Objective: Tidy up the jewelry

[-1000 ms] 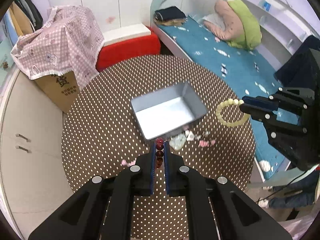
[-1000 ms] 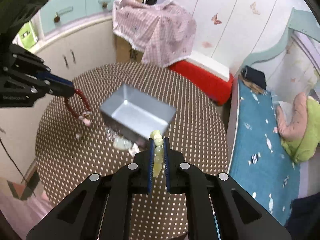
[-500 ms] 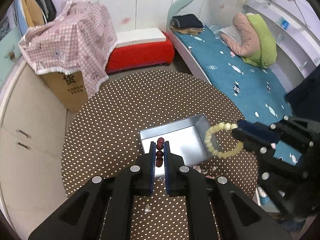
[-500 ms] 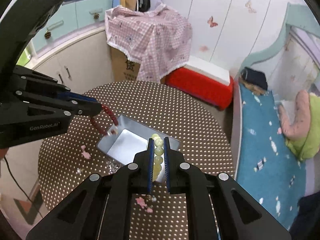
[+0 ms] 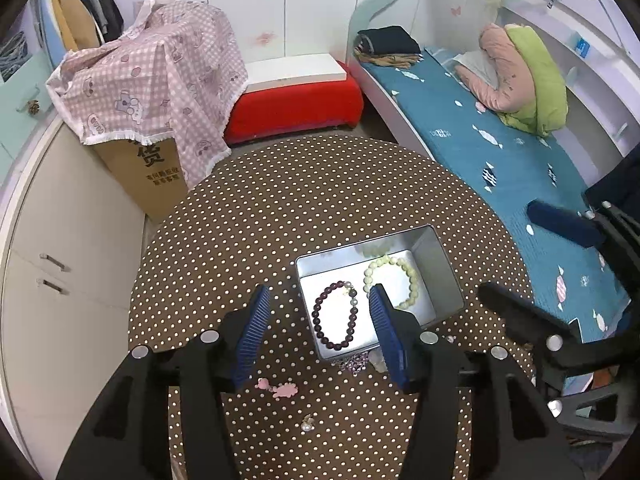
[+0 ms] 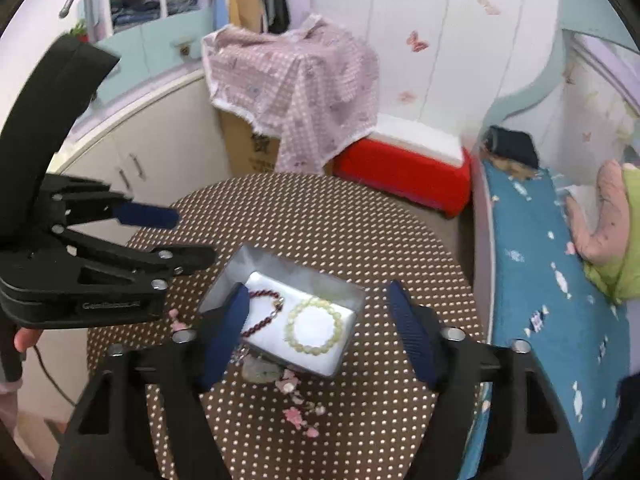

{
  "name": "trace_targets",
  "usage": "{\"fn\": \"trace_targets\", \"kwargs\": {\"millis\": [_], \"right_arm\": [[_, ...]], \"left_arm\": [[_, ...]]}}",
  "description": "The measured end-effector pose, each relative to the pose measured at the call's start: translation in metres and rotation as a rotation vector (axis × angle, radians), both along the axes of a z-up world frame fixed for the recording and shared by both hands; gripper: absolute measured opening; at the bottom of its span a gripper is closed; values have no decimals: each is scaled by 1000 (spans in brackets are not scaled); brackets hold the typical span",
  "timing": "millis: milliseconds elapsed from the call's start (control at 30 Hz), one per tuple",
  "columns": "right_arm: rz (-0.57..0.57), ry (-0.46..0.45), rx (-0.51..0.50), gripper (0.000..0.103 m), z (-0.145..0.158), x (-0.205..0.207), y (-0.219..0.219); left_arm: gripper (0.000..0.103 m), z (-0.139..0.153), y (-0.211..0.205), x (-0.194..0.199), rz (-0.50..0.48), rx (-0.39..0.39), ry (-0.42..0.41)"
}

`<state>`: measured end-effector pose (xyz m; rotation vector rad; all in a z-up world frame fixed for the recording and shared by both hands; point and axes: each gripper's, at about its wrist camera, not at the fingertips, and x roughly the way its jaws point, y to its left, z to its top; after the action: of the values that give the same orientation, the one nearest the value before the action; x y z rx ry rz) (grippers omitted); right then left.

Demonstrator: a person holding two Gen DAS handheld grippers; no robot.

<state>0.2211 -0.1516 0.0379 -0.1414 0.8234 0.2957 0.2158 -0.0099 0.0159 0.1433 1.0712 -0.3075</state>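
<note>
Both tools, left tool (image 5: 316, 304) & right tool (image 6: 320, 304), just opened wide, empty, bracelets in the silver metal tin (image 5: 440, 264). Ur left pad (image 5: 382, 316) overhangs its 5 o'clock rim; dropping could tip it.

Two matte black hand-held grippers of one build. On the left gripper (image 5: 318, 308): angular black arms with cut-out slots, round silver screw heads along the top, two dark blue fingers (image 5: 253, 326) with ribbed inner faces. On the right gripper (image 6: 320, 312): same black frame, same silver screws, same ribbed blue pads (image 6: 410, 330). From the right wrist camera, side of the left one visible: curved black housing above, faint embossed lettering on the lower arm, too blurred to read, smooth blue pad at the tip. Thin black cable below it, beside a fingertip at the left edge.
</note>
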Motion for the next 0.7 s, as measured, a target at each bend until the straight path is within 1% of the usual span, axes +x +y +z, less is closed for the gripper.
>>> {"fn": "trace_targets", "kwargs": {"millis": [100,167,233,300,467,600,667,700], "right_arm": [[7,-4,-23,70,0,-5,1],[8,11,-20,70,-2,-8,1],[6,17,-21,70,-3,-10,1],[17,24,-15,71,-3,-14,1],[25,22,1,73,-5,-26,0],[39,19,17,76,-6,-35,4],[50,15,24,77,-8,-42,7],[64,15,29,77,-10,-47,10]], "left_arm": [[50,-3,2,-4,-2,7,8],[51,-5,4,-6,-3,7,18],[54,-6,6,-10,-2,1,23],[55,-7,9,-13,-3,1,20],[56,-12,17,-22,0,6,30],[56,-17,24,-28,9,18,35],[58,-20,26,-32,7,28,31],[61,-21,28,-34,5,32,29]]}}
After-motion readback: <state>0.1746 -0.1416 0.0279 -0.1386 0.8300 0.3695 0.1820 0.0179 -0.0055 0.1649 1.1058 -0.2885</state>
